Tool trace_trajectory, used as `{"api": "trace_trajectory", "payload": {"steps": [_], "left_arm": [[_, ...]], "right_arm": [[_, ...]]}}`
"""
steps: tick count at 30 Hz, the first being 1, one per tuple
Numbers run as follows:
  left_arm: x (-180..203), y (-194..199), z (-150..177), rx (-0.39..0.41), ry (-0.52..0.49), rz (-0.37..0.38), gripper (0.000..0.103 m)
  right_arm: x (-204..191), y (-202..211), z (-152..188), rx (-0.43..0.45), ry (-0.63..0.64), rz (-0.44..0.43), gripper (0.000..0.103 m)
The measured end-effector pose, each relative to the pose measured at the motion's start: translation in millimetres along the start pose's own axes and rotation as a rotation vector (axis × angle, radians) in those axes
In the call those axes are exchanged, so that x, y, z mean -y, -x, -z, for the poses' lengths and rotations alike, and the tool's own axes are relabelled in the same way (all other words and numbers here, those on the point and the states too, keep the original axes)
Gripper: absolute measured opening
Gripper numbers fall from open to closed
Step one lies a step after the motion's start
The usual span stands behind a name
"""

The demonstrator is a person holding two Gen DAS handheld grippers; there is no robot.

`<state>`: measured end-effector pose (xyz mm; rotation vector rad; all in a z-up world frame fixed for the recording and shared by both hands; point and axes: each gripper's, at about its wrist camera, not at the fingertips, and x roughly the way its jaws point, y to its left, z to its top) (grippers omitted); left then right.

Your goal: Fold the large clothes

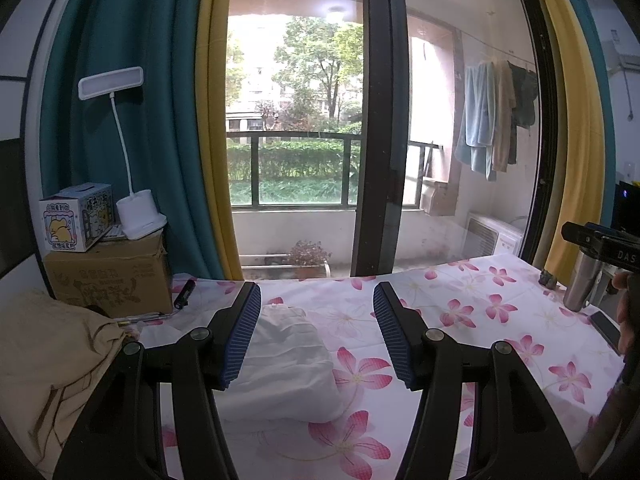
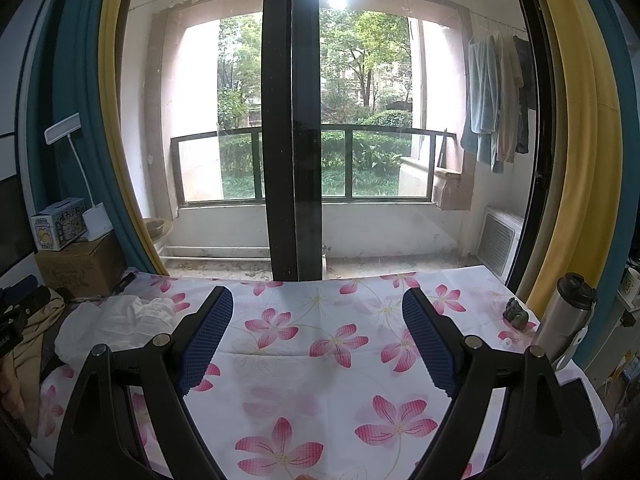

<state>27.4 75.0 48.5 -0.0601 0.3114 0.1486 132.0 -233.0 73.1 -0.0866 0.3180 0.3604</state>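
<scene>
A white garment (image 1: pixel 286 364) lies folded in a compact bundle on the flowered tablecloth (image 1: pixel 480 320); in the right wrist view it shows crumpled at the left (image 2: pixel 116 320). A tan garment (image 1: pixel 48 360) lies heaped at the table's left end, also in the right wrist view (image 2: pixel 34 340). My left gripper (image 1: pixel 316 336) is open and empty, above the white bundle, which lies by the left finger. My right gripper (image 2: pixel 316 340) is open and empty over bare tablecloth (image 2: pixel 320 380), to the right of the white garment.
A cardboard box (image 1: pixel 108 276) with a small carton (image 1: pixel 76 216) and a white desk lamp (image 1: pixel 140 216) stands at the back left. A black flashlight (image 1: pixel 184 294) lies by it. A steel flask (image 2: pixel 566 316), a small dark figurine (image 2: pixel 518 312) and a phone (image 1: pixel 606 332) sit at the right. Glass doors stand behind the table.
</scene>
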Motion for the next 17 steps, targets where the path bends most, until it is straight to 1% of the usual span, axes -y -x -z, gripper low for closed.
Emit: {"api": "trace_trajectory", "payload": {"steps": [10, 17], "left_arm": [[0.3, -0.1, 0.1, 0.000, 0.000, 0.001, 0.062], [3.1, -1.5, 0.2, 0.000, -0.016, 0.016, 0.062]], "right_arm": [[0.1, -0.1, 0.4, -0.001, -0.002, 0.001, 0.086], [0.6, -0.6, 0.9, -0.004, -0.004, 0.001, 0.086]]}}
